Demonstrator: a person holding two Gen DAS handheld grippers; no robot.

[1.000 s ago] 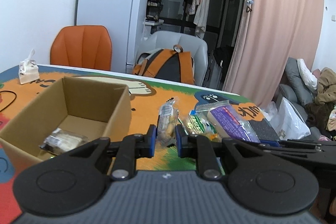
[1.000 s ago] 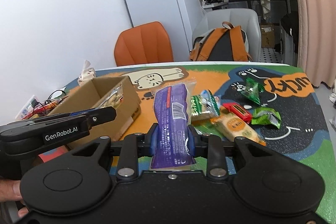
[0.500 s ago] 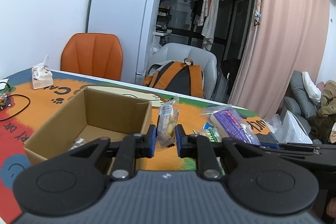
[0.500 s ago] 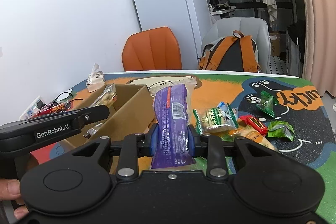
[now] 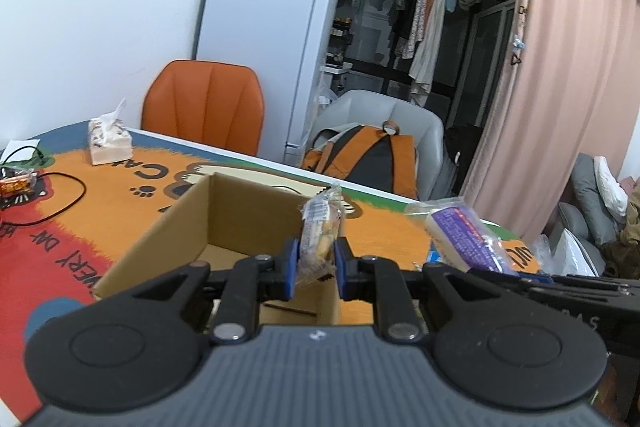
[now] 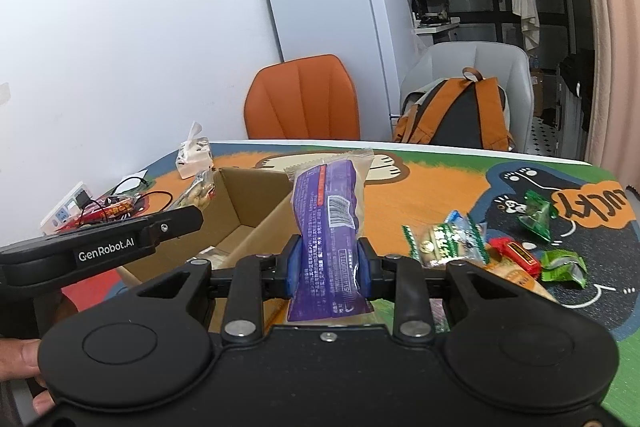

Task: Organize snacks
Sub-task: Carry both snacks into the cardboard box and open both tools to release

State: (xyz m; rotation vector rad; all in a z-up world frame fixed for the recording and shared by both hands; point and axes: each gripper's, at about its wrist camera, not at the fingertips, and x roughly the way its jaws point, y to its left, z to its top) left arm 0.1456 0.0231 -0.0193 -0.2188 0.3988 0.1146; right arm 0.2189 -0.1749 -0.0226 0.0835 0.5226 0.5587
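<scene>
Far left edge of desk (image 6: 448,187): power strip (image 6: 66,209) w/ tangled black cable (image 5: 60,203), then tissue pack (image 5: 109,143) near the back edge.

Cardboard box (image 5: 224,227) sits open on the orange part of the mat; a pale wrapped snack (image 6: 212,254) shows on its floor.

Left gripper (image 5: 316,263) is clamped on a clear biscuit pack (image 5: 320,235), held upright over the box's near right corner.

Right gripper (image 6: 326,263) is pinched tight on a purple snack pack (image 6: 326,227), upright, just beside the box's right wall, above the desk.

Right of that, loose on desk: green-white packet (image 6: 448,241), touching a yellow-orange pack (image 6: 520,279) in front; red bar (image 6: 514,255) just beside; two green wrappers (image 6: 534,213) and (image 6: 562,265) on the dark patch toward the right edge.

Behind desk: orange chair (image 6: 304,99), white fridge (image 6: 336,27), grey chair w/ orange backpack (image 6: 456,111), pink curtain (image 5: 560,67).
</scene>
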